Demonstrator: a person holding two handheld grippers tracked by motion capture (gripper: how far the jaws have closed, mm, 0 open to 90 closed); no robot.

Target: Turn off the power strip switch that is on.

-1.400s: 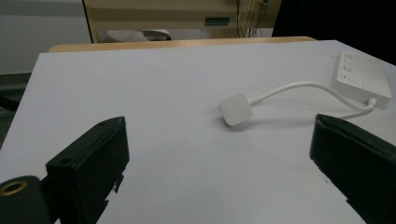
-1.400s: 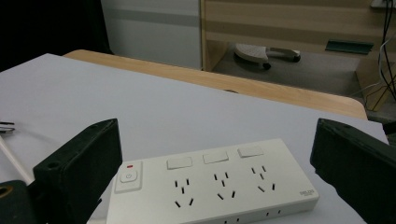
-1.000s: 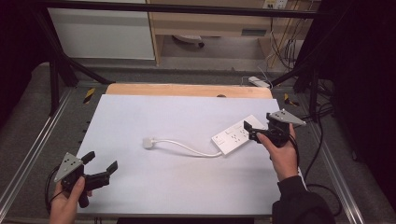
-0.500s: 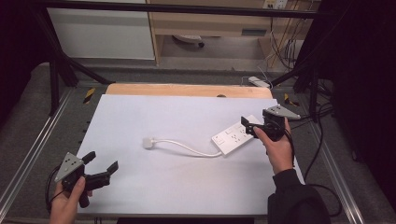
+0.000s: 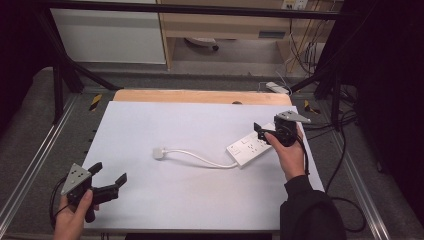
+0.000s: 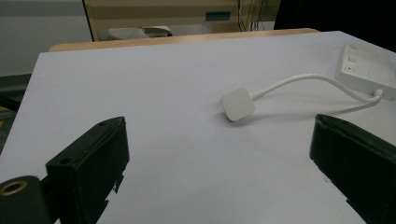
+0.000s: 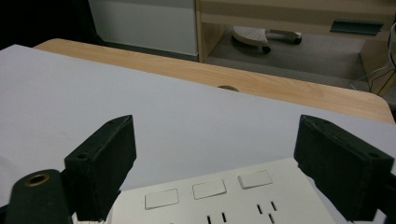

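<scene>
Jaws on the right gripper [image 5: 261, 133] stand wide apart and have just been closing a little, with the end of the power strip [image 5: 250, 148] between them, straddled but not yet pressed, as the right gripper view shows: the strip's [image 7: 224, 198] switch row and socket slots sit low in the frame between the two black jaws. Left gripper [image 5: 107, 176], lower left of the high view, hovers with jaws spread wide and nothing between them; its own view looks across the bare white table [image 6: 154, 74] toward the plug [image 6: 237, 104]. Strip lies right of centre in the high view, on the white table [image 5: 165, 125]. Long axis runs diagonally, from lower left up toward the right gripper at the upper right; the cord [image 5: 200, 157] leaves the lower-left end and curves left to the plug [image 5: 159, 153], near frame centre. Handling, as judged: rigid plastic shell, light, smooth-sided (could slip or pivot if pinched at one corner), not fragile. Cord is limp and will trail. Best hold looks to be across the short width, on the two long side walls, clear of the switches. Wooden table edge [image 5: 190, 96] shows beyond the white surface.
</scene>
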